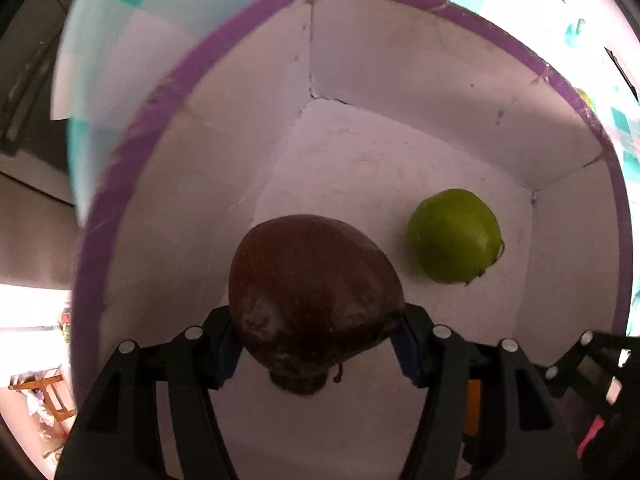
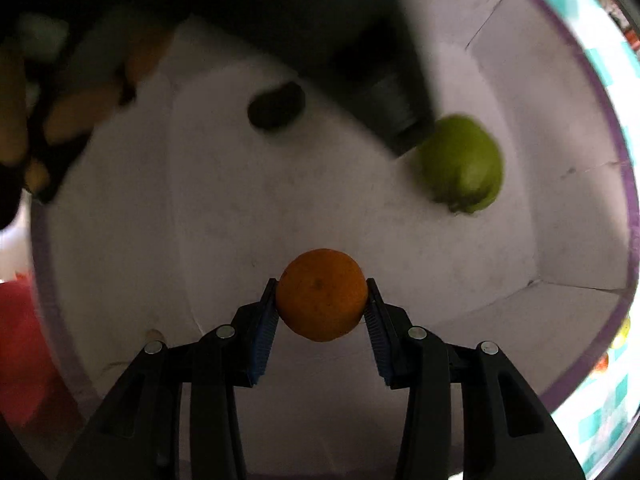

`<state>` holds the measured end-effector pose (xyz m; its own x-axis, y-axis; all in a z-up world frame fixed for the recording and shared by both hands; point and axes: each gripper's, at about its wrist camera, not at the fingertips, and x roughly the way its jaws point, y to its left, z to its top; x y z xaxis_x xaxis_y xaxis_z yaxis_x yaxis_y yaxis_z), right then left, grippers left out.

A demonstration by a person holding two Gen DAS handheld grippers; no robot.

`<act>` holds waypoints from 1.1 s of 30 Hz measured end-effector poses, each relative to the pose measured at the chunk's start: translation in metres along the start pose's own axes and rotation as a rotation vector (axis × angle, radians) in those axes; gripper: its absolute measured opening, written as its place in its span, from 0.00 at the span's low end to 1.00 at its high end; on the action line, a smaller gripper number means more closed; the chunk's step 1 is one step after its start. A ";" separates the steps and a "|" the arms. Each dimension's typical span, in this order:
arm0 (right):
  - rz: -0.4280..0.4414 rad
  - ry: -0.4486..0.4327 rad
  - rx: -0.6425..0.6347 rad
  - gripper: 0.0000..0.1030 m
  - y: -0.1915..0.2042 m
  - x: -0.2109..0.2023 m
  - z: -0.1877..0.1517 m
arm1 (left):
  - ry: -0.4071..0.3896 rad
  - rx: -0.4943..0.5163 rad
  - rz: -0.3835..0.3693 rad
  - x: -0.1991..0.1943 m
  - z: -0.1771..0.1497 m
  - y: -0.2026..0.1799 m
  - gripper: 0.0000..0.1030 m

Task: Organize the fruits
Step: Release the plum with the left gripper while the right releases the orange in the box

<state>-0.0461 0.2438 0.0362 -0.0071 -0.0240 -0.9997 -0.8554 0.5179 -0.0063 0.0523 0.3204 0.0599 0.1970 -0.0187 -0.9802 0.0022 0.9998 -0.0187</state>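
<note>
In the left wrist view my left gripper (image 1: 316,344) is shut on a dark red-brown fruit (image 1: 312,292) and holds it over the inside of a white box with a purple rim (image 1: 132,136). A green fruit (image 1: 454,236) lies on the box floor to the right. In the right wrist view my right gripper (image 2: 322,308) is shut on a small orange (image 2: 322,294) above the same box (image 2: 624,184). The green fruit (image 2: 462,164) lies beyond it. The blurred left gripper and a dark fruit (image 2: 276,106) show further back.
The box stands on a white and teal checked cloth (image 1: 120,12). Part of the right gripper (image 1: 592,360) shows at the left view's right edge. Blurred yellow-orange fruits (image 2: 80,104) lie outside the box at upper left, and something red (image 2: 20,344) at lower left.
</note>
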 end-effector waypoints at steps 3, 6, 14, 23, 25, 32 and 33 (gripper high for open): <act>-0.024 0.055 -0.011 0.41 0.000 0.007 0.003 | 0.060 -0.018 -0.018 0.013 0.003 0.006 0.61; -0.020 0.122 -0.005 0.41 0.001 0.014 0.007 | 0.100 -0.057 -0.059 0.022 0.004 0.017 0.61; -0.013 0.111 0.011 0.57 0.000 0.014 0.003 | 0.117 -0.077 -0.066 0.025 -0.005 0.030 0.62; 0.042 -0.024 0.046 0.72 0.001 -0.014 -0.020 | -0.022 -0.037 -0.030 -0.001 -0.016 0.032 0.76; 0.056 -0.082 0.054 0.72 0.002 -0.027 -0.039 | -0.070 -0.015 0.002 -0.010 -0.018 0.027 0.78; 0.166 -0.342 0.089 0.73 -0.027 -0.077 -0.092 | -0.190 -0.018 0.110 -0.042 -0.030 0.014 0.86; 0.173 -0.390 0.092 0.73 -0.031 -0.086 -0.101 | -0.201 -0.020 0.123 -0.046 -0.029 0.012 0.87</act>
<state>-0.0716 0.1435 0.1247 0.0650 0.3860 -0.9202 -0.8088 0.5605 0.1780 0.0151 0.3333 0.0993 0.3863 0.1061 -0.9162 -0.0528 0.9943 0.0929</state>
